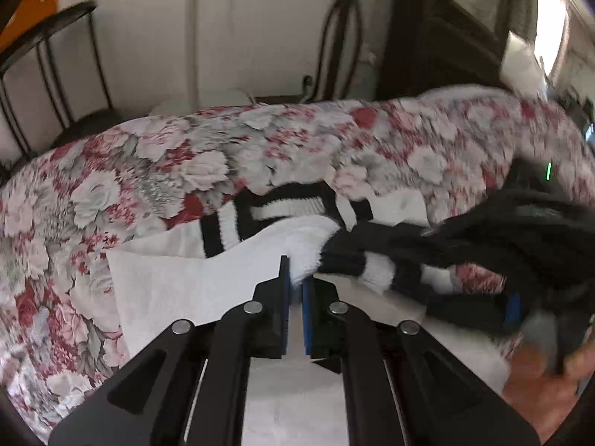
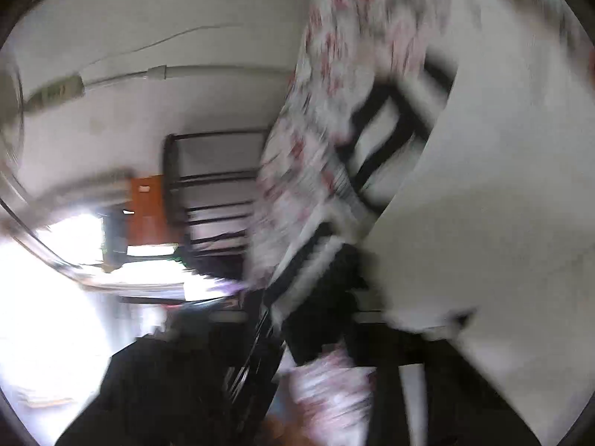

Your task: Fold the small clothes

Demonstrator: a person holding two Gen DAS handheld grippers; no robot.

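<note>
A white sock with black stripes lies on the floral bedspread. My left gripper is shut on the sock's white fabric near its middle. My right gripper comes in from the right and is blurred, held against the black-and-white striped cuff; a hand holds it. The right wrist view is heavily blurred and tilted. It shows white fabric, black stripes and the bedspread. Whether the right gripper's jaws are open or shut cannot be told.
A black metal bed frame stands at the far left. White wall and a dark wooden door lie behind the bed. Hanging cables run down the wall.
</note>
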